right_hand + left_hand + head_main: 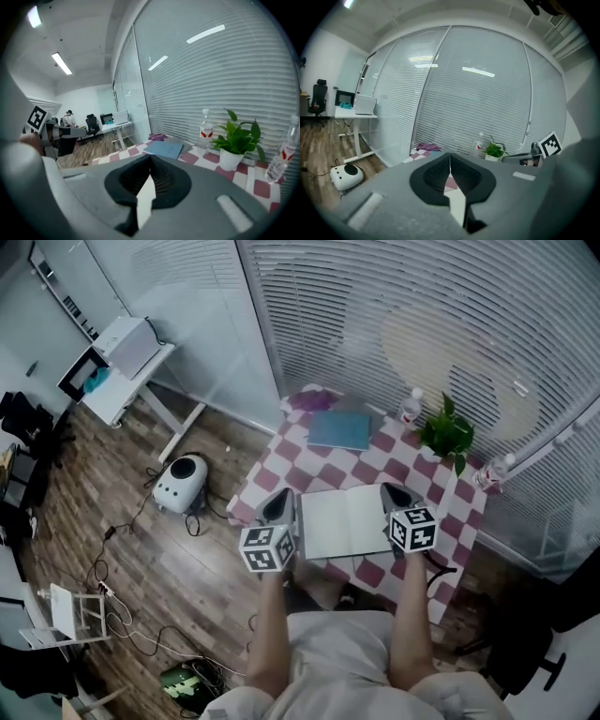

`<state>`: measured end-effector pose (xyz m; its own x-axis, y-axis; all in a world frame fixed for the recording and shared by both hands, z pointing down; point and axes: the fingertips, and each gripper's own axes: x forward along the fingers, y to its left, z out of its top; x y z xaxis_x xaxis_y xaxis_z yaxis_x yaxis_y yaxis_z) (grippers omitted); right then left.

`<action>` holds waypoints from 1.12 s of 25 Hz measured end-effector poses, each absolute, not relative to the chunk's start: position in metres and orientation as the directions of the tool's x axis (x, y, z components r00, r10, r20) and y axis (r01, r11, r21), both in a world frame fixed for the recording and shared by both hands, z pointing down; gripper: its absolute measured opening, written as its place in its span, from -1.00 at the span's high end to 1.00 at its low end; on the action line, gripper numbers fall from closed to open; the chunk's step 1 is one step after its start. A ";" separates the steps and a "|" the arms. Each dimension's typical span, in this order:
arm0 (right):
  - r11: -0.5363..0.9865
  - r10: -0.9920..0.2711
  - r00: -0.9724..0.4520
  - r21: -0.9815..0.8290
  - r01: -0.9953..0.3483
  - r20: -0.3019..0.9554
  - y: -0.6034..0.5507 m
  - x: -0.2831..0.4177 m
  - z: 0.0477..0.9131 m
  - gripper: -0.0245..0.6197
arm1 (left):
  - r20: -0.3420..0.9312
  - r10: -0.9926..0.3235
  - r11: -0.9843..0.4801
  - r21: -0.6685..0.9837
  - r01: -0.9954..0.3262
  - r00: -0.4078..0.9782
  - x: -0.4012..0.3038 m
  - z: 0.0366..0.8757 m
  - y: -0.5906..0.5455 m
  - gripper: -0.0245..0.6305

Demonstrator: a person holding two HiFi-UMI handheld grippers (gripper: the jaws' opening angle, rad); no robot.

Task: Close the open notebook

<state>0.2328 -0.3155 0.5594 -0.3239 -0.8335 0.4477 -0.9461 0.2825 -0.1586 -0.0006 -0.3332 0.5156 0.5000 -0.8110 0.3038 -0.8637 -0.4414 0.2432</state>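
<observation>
I note the notebook [345,521] lying open; left gripper [278,505] beside its left edge, right gripper [397,494] opposite, both jaws closed, empty.

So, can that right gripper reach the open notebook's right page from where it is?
Probably yes: the right gripper sits just beside the open notebook, at its right edge, with nothing between them. Its jaws are shut, though.

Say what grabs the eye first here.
The open notebook lies white at the near edge of the pink-checkered table, with the left gripper and right gripper flanking it, both with jaws together. Behind it, a green potted plant stands at the table's far right by the blinds.
</observation>
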 end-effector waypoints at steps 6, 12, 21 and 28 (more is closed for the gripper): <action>0.398 -0.696 -0.409 -0.157 -0.904 0.590 -0.283 0.203 0.630 0.92 | 0.372 -0.820 -0.364 0.248 -0.898 0.435 -0.002 0.558 -0.293 0.90; 0.507 -0.562 -0.366 -0.040 -0.861 0.742 -0.249 0.186 0.696 0.92 | 0.456 -0.796 -0.295 0.282 -0.913 0.398 -0.008 0.609 -0.252 0.89; 0.434 -0.563 -0.333 -0.072 -0.898 0.756 -0.223 0.183 0.742 0.92 | 0.557 -0.735 -0.239 0.321 -0.916 0.387 -0.006 0.675 -0.213 0.89; 0.437 -0.565 -0.349 -0.088 -0.895 0.747 -0.224 0.188 0.747 0.92 | 0.591 -0.735 -0.122 0.366 -0.923 0.332 -0.032 0.708 -0.195 0.89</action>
